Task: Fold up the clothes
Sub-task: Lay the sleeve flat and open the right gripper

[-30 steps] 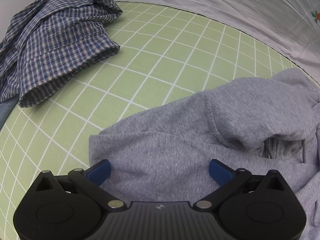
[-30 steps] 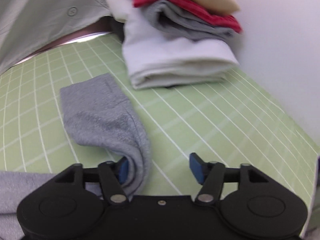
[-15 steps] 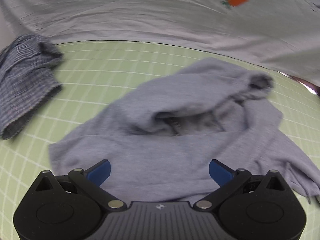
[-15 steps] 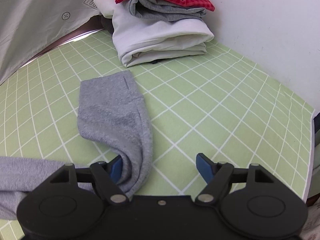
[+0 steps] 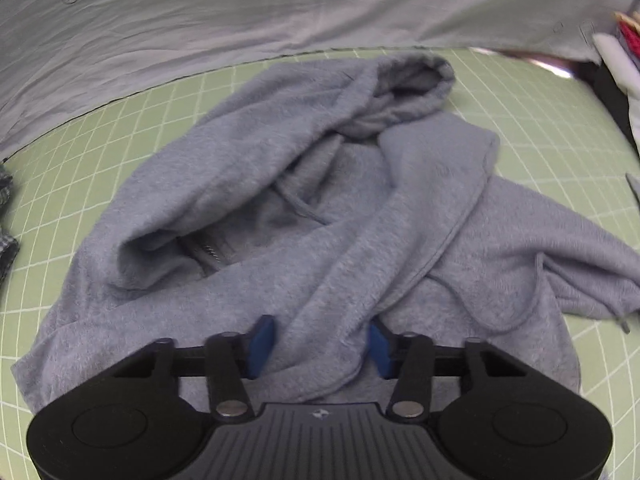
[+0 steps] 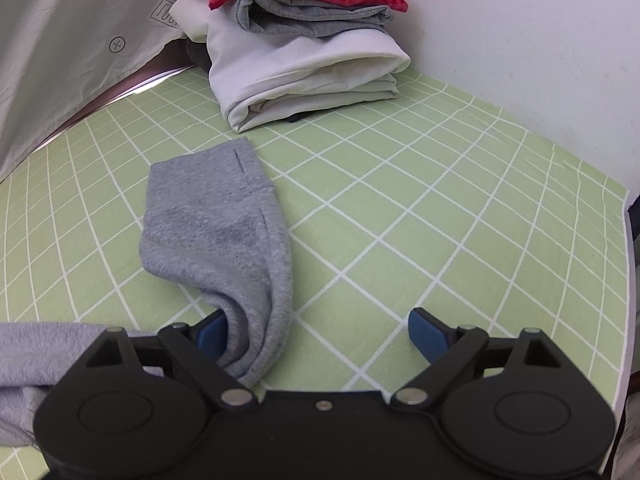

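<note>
The grey hoodie (image 5: 280, 200) lies crumpled on the green grid mat (image 5: 540, 128) that covers the bench, with its hood (image 5: 408, 88) at the far end, pointing toward the pale grey sheet (image 5: 240, 20) that hangs behind the mat. A zipper (image 5: 208, 254) shows inside a fold on the left part of the garment, and one drawcord (image 5: 300, 204) lies across the middle. The left tongs (image 5: 320, 346) sit at the near edge of the hoodie, partly closed on a thick ridge of grey fabric that fills the gap between the two blue pads; both pads press against this ridge. In the right wrist view, a hoodie sleeve (image 6: 224, 232) stretches across the mat, its cuff (image 6: 224, 164) lying flat and pointing toward a stack of folded clothes (image 6: 304, 64) at the far edge. The right tongs (image 6: 320, 334) stand wide open. The sleeve passes just inside the left blue pad and touches it; the right pad is well apart from the fabric, over bare mat. The stack holds white, grey, red checked and tan layers, from bottom to top. A checked garment (image 5: 6, 216) is just visible at the left border of the left wrist view.
</note>
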Demonstrator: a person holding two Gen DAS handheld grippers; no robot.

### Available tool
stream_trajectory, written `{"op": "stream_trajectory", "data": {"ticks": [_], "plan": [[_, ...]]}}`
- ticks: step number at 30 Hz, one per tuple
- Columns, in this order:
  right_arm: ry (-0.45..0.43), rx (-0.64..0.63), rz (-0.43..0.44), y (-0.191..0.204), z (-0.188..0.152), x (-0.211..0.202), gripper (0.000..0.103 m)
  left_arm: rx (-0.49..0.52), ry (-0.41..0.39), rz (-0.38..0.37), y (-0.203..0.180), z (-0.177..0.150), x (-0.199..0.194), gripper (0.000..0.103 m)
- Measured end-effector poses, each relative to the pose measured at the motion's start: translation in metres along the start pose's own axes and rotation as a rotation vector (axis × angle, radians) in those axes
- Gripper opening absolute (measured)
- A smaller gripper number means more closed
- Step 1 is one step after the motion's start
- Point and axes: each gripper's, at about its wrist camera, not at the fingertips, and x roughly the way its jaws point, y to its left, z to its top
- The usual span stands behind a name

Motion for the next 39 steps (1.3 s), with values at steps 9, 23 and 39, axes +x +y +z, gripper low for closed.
{"op": "stream_trajectory", "data": {"ticks": [9, 23, 39], "plan": [[-0.048, -0.189, -0.072, 0.020, 0.001, -0.007, 0.093, -0.309, -0.190, 0.201, 0.115, -0.022, -0.061, 0.013], [-0.028, -0.230, -0.100, 0.027, 0.003, -0.010, 0.093, -0.849, -0.012, 0.708, 0.307, -0.181, -0.119, 0.017], [-0.036, -0.165, 0.172, 0.005, 0.008, -0.054, 0.088, -0.517, -0.158, 0.313, 0.165, -0.109, -0.106, 0.086]]}}
